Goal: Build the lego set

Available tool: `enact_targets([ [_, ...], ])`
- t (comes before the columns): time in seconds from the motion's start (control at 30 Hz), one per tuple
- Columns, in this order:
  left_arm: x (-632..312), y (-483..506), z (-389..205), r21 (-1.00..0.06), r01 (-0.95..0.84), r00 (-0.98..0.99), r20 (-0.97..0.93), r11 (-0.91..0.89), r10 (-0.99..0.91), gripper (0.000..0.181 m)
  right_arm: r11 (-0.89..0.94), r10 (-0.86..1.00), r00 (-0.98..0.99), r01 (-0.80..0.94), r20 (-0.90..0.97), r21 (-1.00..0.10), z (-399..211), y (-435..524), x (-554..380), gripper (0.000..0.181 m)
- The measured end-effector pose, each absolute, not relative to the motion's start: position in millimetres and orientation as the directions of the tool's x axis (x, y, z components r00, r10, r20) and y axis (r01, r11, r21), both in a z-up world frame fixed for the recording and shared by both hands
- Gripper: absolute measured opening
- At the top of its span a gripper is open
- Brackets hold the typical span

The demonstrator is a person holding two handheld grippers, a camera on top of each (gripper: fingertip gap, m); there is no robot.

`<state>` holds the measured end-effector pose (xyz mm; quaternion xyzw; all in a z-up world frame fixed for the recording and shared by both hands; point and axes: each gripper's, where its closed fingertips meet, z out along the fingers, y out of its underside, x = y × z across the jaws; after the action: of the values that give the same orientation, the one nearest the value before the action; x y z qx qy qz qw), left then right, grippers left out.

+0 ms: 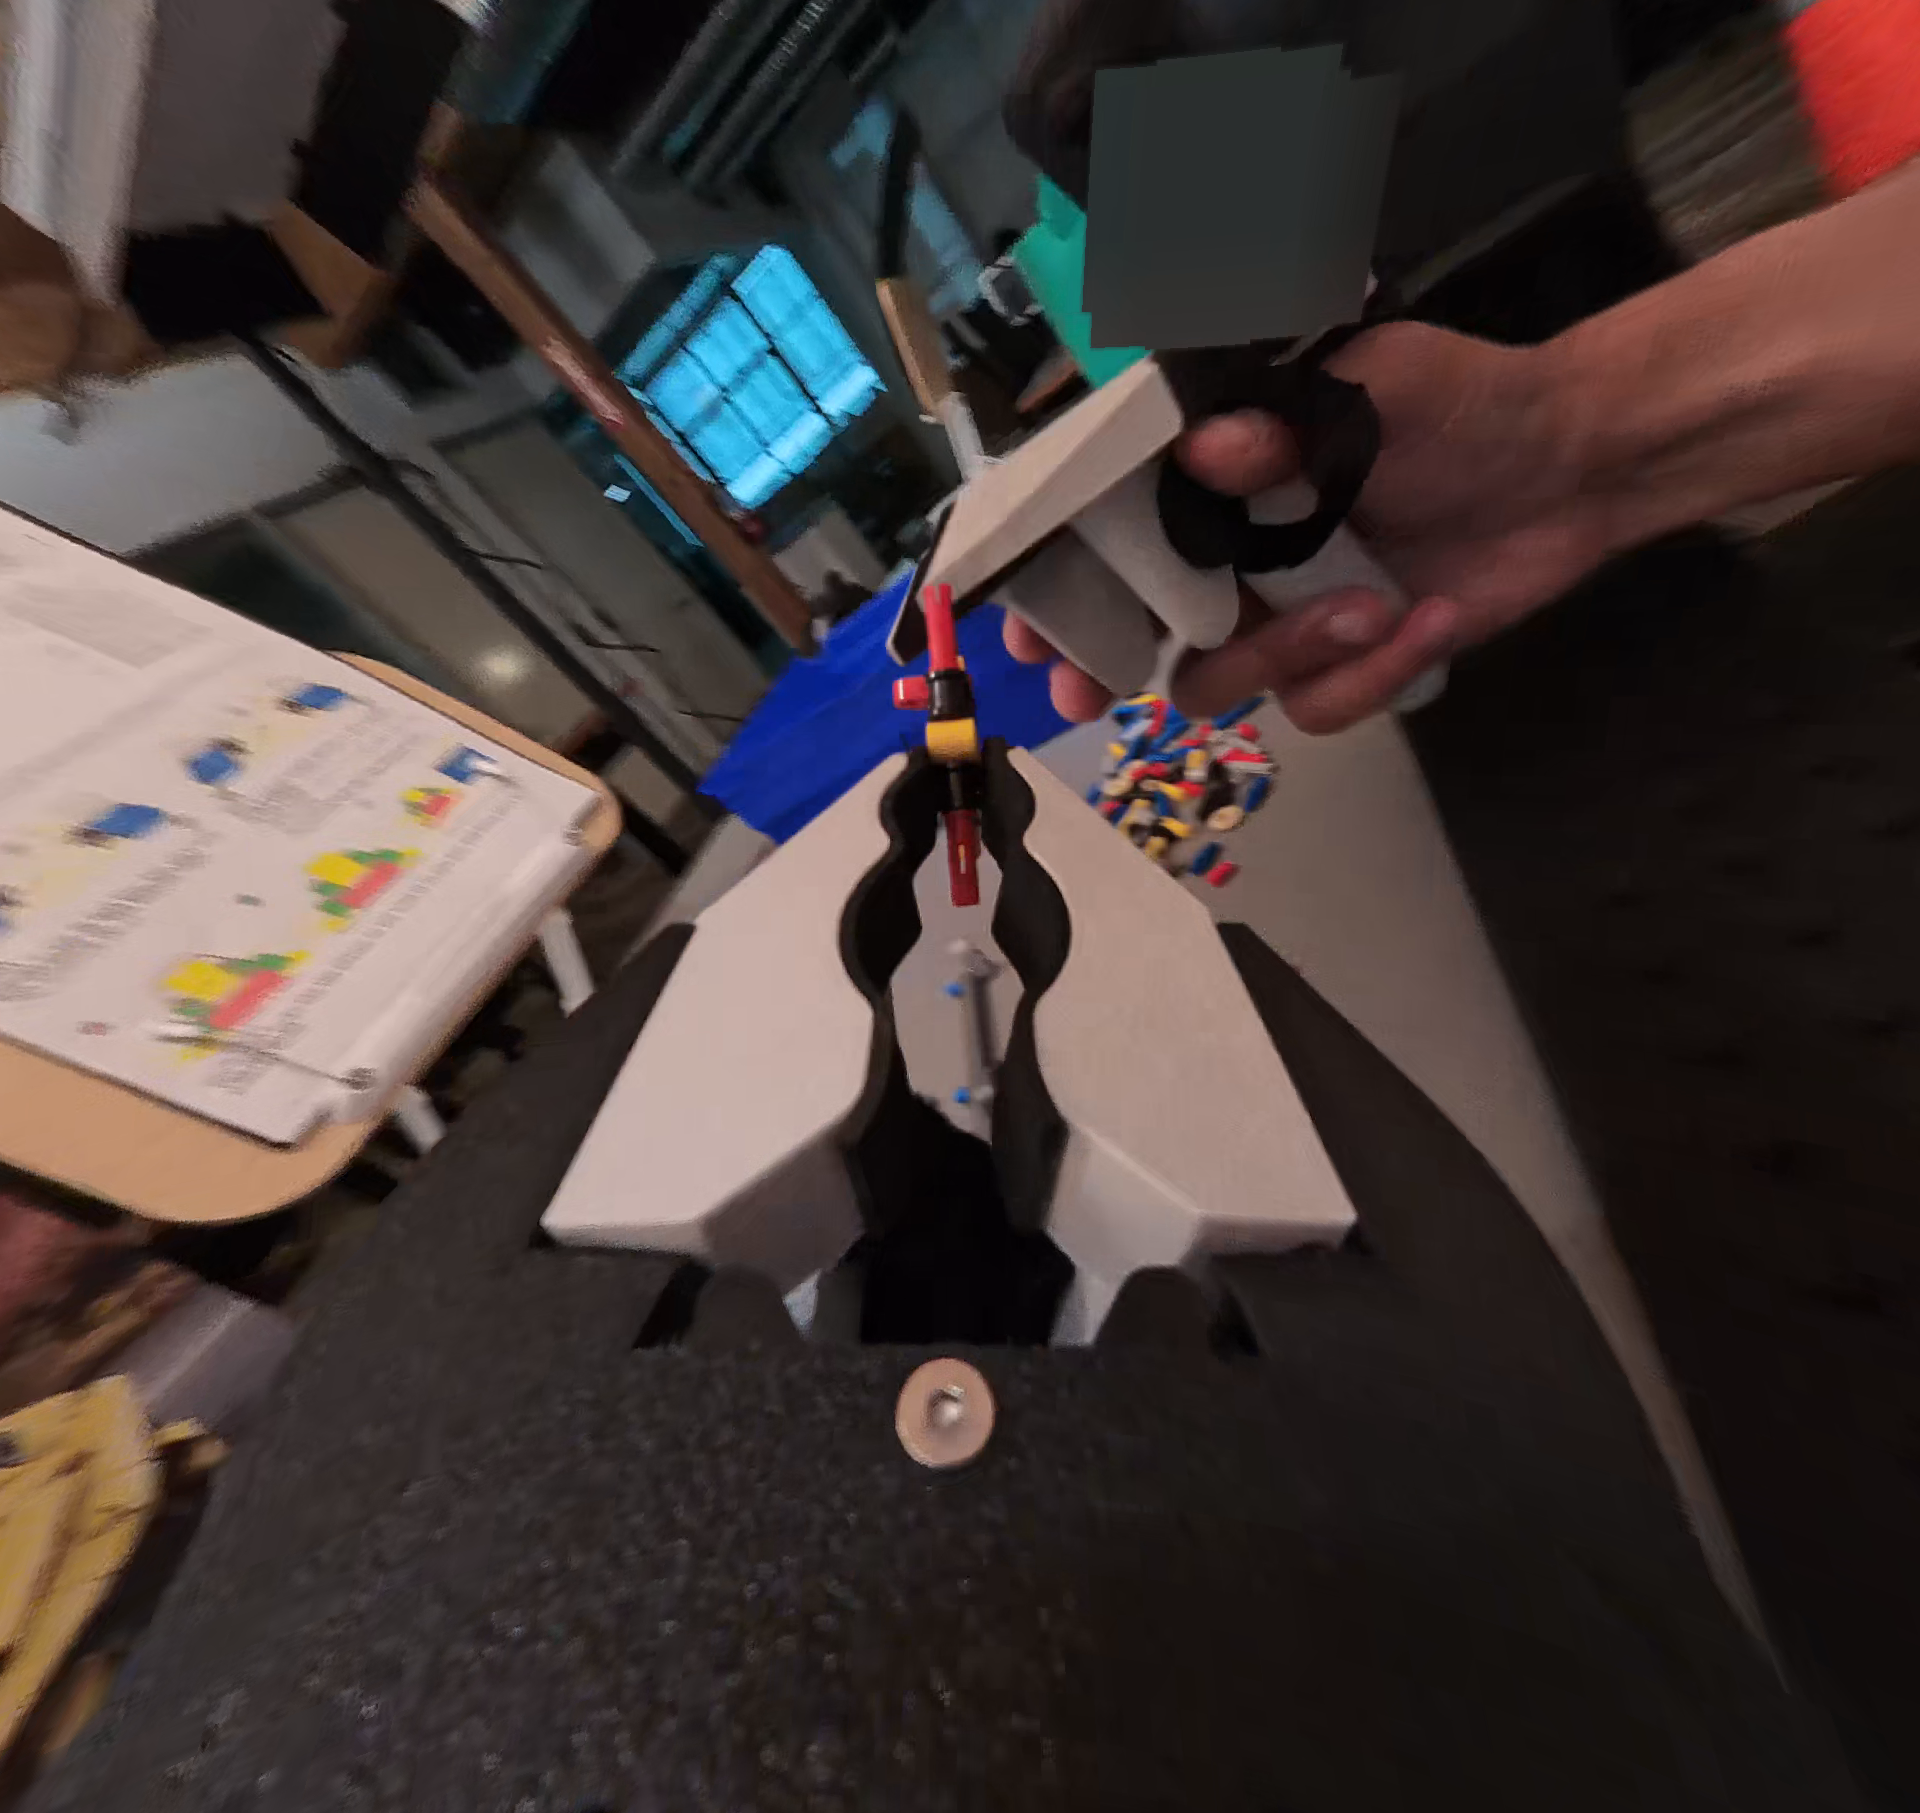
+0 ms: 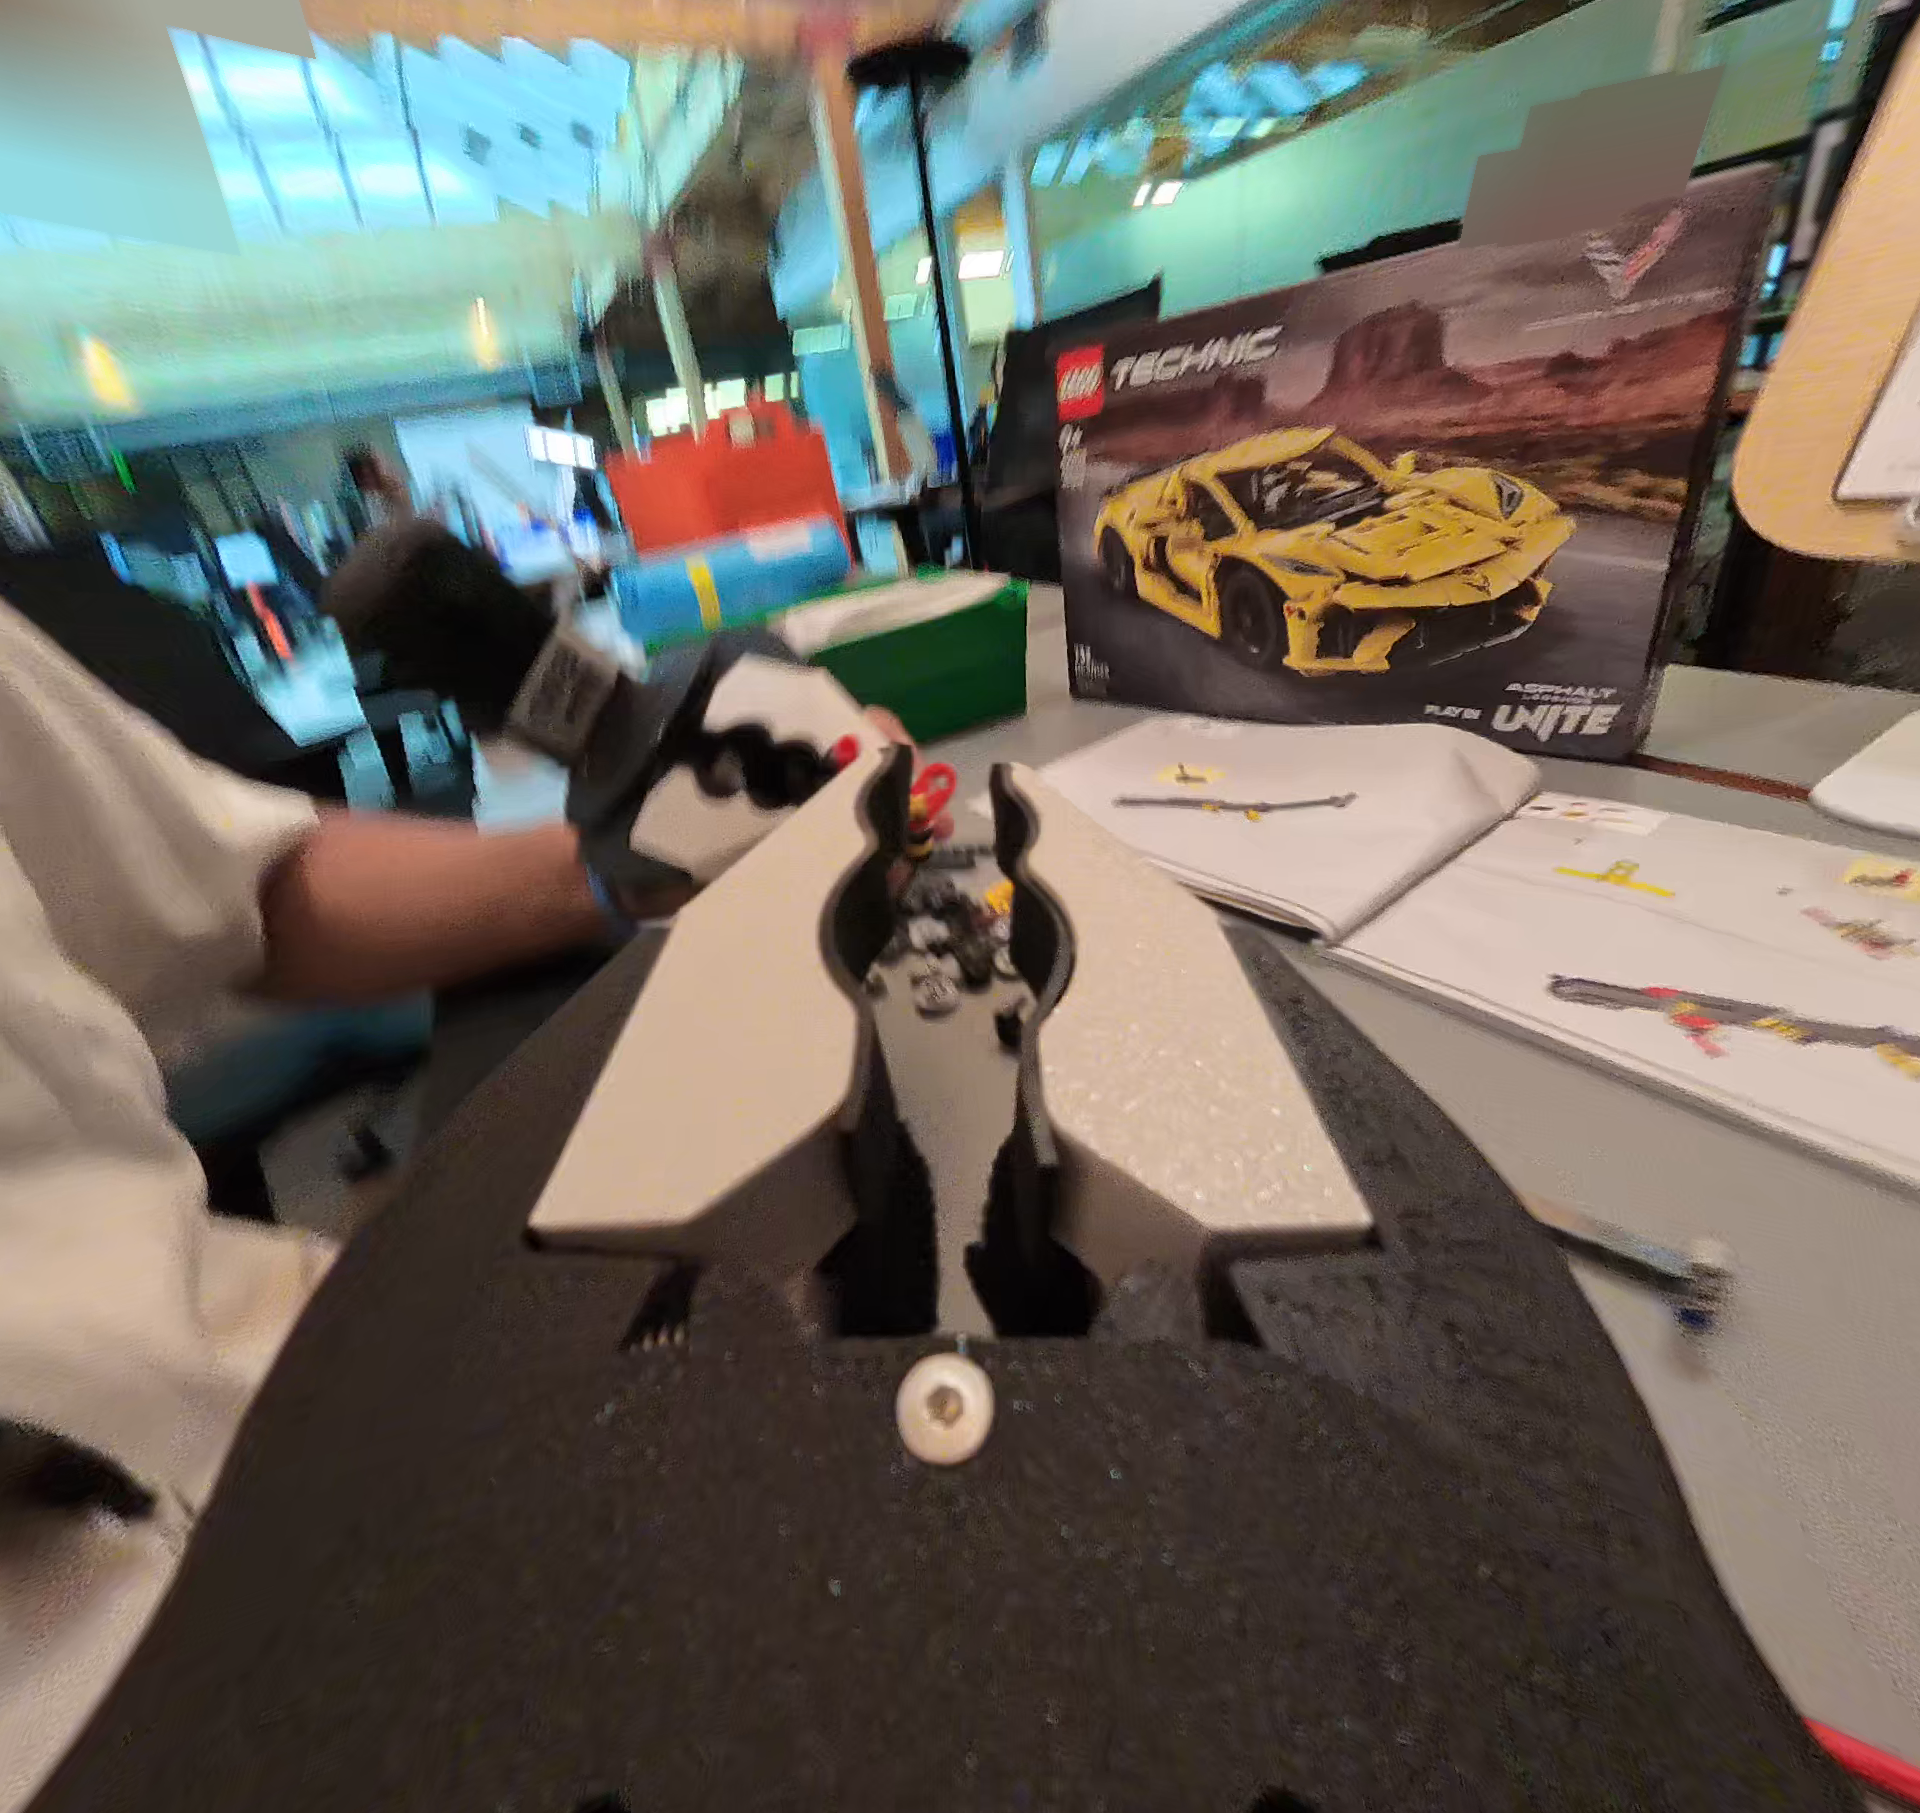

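Grey table (image 2: pixel 1714 1368) below — left gripper (image 1: pixel 954 764) pinches a red-yellow-black axle assembly (image 1: pixel 948 724); right gripper (image 2: pixel 945 787) jaws spread, beside it.

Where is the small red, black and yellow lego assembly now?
In the left wrist view, the small red, black and yellow lego assembly sits centre, clamped at the left gripper tips.

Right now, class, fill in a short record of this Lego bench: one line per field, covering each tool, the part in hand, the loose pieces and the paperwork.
left tool: shut on the small axle assembly, a red rod with black and yellow connectors
right tool: open, nothing between its tips, raised beside the assembly
loose pieces: mixed-colour pile on the grey table
second pile: dark parts, seen past the right tool
instruction booklet: open flat on the table
set box: standing upright behind the booklet
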<state>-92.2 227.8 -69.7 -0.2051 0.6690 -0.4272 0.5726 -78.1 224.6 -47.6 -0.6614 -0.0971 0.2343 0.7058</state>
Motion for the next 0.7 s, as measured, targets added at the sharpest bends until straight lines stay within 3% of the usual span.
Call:
enact_targets([
  [0.1,-85.5,239.9,-67.8,-0.707,0.138,-0.049,-0.704,0.693,-0.708,0.006,0.014,0.518,0.739,-0.511,-0.431,-0.860,-36.8,228.6,-72.3,0.013],
  [0.17,-82.1,240.3,-76.2,-0.621,0.070,-0.007,-0.783,0.780,-0.622,0.006,0.013,0.510,0.700,-0.587,-0.499,-0.810,-41.5,232.6,-68.3,0.009],
  [0.33,-79.2,244.0,-88.6,-0.389,-0.015,0.054,-0.920,0.921,-0.387,0.005,-0.079,0.482,0.736,-0.504,-0.475,-0.860,-65.1,235.2,-68.5,0.008],
  [0.47,-82.8,241.5,-93.8,-0.129,-0.030,0.091,-0.988,0.991,-0.126,0.005,-0.163,0.495,0.822,-0.230,-0.281,-0.959,-88.3,225.2,-73.5,0.009],
  [0.53,-85.2,231.1,-96.9,-0.076,0.013,0.087,-0.993,0.997,-0.077,0.005,-0.170,0.523,0.819,-0.169,-0.234,-0.971,-92.7,224.6,-79.6,0.011],
  [0.7,-85.3,223.6,-103.9,-0.067,0.035,0.058,-0.996,0.997,-0.069,0.005,-0.194,0.578,0.792,-0.098,-0.195,-0.976,-99.2,221.1,-83.9,0.007],
])
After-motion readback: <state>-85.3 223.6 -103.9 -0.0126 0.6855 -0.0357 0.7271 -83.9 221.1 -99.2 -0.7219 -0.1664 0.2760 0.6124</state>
